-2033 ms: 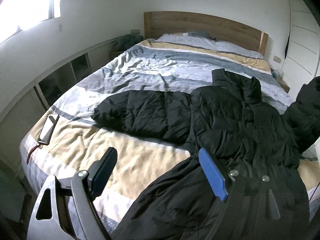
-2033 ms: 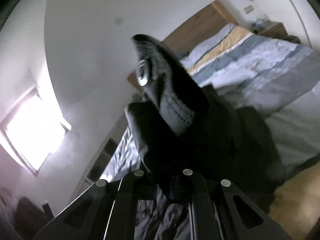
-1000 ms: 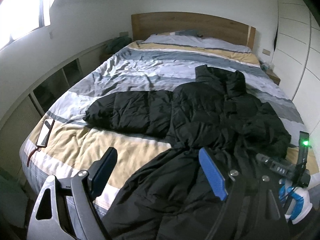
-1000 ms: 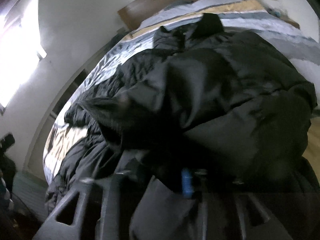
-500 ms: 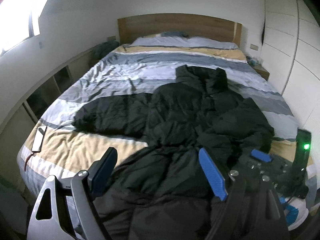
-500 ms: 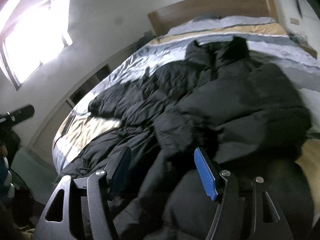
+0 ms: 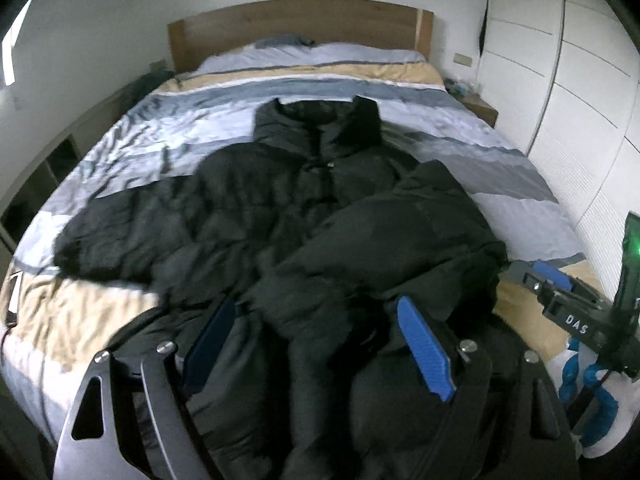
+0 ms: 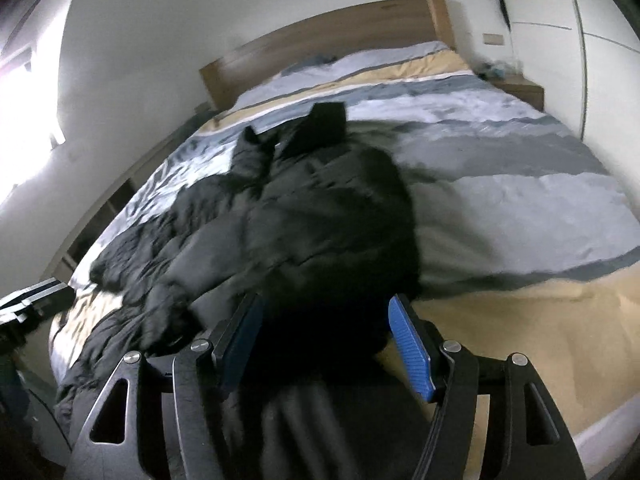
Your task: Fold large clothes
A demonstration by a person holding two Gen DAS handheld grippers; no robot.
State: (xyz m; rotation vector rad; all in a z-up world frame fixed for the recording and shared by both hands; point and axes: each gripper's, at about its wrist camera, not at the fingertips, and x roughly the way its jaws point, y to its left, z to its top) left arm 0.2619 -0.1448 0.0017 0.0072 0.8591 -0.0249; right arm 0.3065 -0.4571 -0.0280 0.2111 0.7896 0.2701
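Observation:
A large black puffer jacket lies front up on the striped bed, collar toward the headboard. Its left sleeve stretches out to the left; its right sleeve is folded across the body. My left gripper is open, hovering just over the jacket's lower hem. My right gripper is open above the jacket's lower right edge and holds nothing. It also shows at the right edge of the left wrist view.
A wooden headboard and pillows stand at the far end. White wardrobe doors run along the right, with a bedside table beside them. Open shelves line the left wall. A phone lies at the bed's left edge.
My right gripper carried the right sleeve across the jacket's body, let it go and drew back open. My left gripper moved right and forward over the hem.

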